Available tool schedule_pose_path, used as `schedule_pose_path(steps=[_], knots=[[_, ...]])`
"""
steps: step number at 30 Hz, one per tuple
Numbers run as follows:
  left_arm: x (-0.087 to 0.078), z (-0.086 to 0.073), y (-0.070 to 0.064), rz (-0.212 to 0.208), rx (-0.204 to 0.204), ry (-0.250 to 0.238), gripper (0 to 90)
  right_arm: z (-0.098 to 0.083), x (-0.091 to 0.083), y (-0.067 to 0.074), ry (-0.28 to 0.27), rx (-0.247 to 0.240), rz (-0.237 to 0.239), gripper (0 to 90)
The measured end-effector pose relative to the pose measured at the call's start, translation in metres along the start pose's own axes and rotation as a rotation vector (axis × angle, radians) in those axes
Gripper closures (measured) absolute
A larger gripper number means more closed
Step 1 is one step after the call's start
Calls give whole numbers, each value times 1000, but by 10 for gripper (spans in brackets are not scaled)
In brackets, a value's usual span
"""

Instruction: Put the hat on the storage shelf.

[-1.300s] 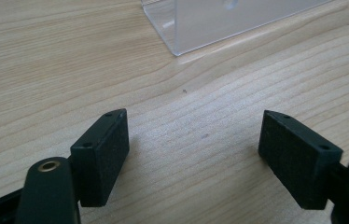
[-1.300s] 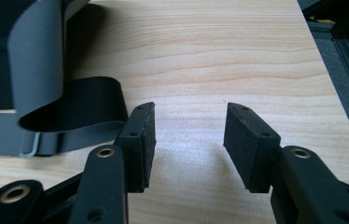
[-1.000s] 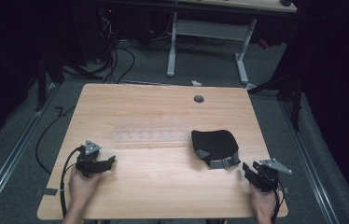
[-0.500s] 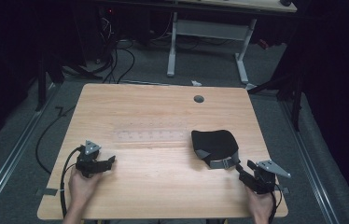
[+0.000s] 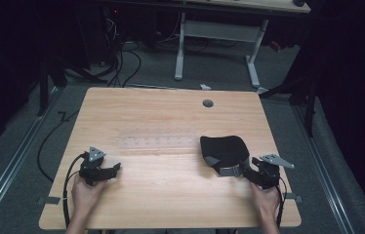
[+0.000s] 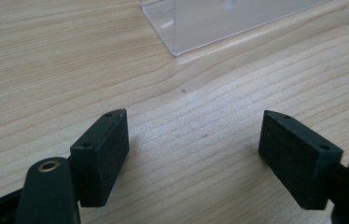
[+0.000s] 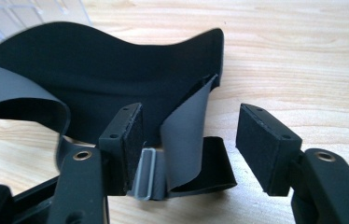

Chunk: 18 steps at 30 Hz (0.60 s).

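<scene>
A black eye mask [image 5: 222,148] lies on the right half of the wooden table [image 5: 171,117], its grey strap [image 5: 227,170] looping toward the front. My right gripper [image 5: 249,168] sits at that strap. In the right gripper view the mask [image 7: 102,70] lies ahead. The strap [image 7: 182,126] and its grey buckle [image 7: 145,172] stand between the jaws of the right gripper [image 7: 193,128], which have just been opening; neither pad presses on it. My left gripper [image 5: 114,168] rests open at the front left, and the left gripper view shows bare wood between the jaws of the left gripper [image 6: 193,140].
A clear plastic piece [image 5: 156,142] lies flat at the table's middle, its corner [image 6: 228,18] ahead of the left jaws. A round cable hole [image 5: 208,103] sits near the far edge. Behind the table stand white desk legs [image 5: 179,48] and floor cables [image 5: 122,63].
The right hand has moved left from near the table's right edge up to the mask's strap, and its jaws stand wider. The left hand has stayed where it was.
</scene>
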<state>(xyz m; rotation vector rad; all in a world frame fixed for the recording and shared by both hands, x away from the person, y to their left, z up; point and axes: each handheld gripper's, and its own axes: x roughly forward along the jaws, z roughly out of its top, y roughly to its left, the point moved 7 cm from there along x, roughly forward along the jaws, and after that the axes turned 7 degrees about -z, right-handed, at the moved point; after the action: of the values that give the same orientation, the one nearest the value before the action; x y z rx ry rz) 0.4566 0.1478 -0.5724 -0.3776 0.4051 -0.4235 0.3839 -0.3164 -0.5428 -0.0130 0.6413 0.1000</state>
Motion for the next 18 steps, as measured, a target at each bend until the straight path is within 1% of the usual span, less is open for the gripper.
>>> schedule_pose_path(steps=[1, 5, 10, 11, 12, 14, 16, 18], knots=[[0, 0, 0, 0, 0, 0, 247, 0, 4, -1, 9, 9, 3, 420], [0, 0, 0, 0, -2, -1, 247, 0, 10, -3, 12, 15, 7, 423], [0, 0, 0, 0, 0, 0, 247, -1, 18, -3, 33, 41, 27, 435], [0, 0, 0, 0, 0, 0, 248, -1, 19, -2, 37, 54, 30, 439], [0, 0, 0, 0, 0, 0, 248, -1, 21, -2, 34, 58, 35, 449], [0, 0, 0, 0, 0, 0, 248, -1, 22, -3, 34, 63, 38, 454], [0, 0, 0, 0, 0, 0, 248, -1, 24, -2, 37, 78, 49, 466], [0, 0, 0, 0, 0, 0, 248, 0, 25, -2, 35, 78, 54, 471]])
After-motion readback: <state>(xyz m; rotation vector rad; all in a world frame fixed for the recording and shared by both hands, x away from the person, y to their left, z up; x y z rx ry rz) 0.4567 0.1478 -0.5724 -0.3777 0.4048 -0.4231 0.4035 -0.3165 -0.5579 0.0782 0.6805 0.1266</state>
